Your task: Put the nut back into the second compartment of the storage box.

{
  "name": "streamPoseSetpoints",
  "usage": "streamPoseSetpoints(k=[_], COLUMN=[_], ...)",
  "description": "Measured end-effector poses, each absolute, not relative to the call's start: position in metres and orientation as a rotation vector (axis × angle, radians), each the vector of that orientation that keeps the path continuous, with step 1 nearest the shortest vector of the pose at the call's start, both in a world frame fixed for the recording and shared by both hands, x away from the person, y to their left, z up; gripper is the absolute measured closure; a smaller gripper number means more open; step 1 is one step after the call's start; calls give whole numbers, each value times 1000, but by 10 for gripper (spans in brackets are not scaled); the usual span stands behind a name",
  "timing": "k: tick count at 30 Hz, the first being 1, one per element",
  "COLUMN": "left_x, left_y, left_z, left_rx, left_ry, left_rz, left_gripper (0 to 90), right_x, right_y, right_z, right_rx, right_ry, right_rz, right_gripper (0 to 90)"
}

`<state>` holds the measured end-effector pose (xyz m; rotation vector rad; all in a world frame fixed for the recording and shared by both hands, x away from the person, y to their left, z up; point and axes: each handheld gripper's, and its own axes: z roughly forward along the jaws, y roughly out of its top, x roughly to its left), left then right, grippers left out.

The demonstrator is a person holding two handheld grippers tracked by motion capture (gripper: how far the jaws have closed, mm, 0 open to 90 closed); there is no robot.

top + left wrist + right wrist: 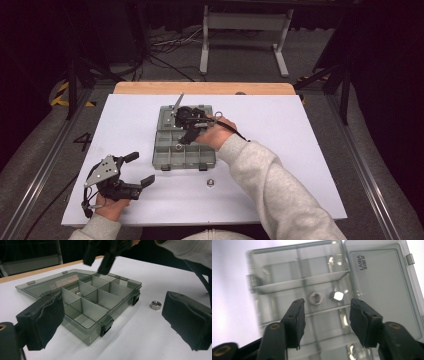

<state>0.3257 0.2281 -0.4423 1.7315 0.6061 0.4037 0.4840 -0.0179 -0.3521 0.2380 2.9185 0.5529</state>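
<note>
Compartment box [184,150] open, lid flat | right gripper [325,315] over box, jaws spread, empty, two nuts [316,298] inside beneath | left gripper [134,170] left of box, wide, empty | loose nut [210,183] just before box, likely next.

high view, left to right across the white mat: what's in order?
Left gripper → grey compartment box → loose hex nut. Right gripper sits over the box, so it's left out of the order.

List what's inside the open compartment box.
The compartment box holds two nuts in a middle cell: a ring-shaped nut lying flat and a hex nut beside it. The right claw and its jaws cover parts of the nearer cells.
</note>
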Motion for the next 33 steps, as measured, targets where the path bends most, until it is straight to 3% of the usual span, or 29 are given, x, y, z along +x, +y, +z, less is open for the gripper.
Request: streamPoseSetpoints(k=[3,12,20,33], left_x=[326,326,326,326], left_y=[227,226,226,226], left_z=[-442,-442,-442,-442], left_rx=[1729,1739,1736,1729], left_ry=[608,605,605,605], left_rz=[402,401,405,408], left_gripper=[52,51,51,50], right_x=[471,432,406,393], right_y=[-25,-51,-71,-78], right_z=[-343,-337,-355,-393], right_rx=[211,155,136,138], right_ry=[2913,2925,2958,3020], right_rz=[555,541,498,445], right_gripper=[399,380,371,377])
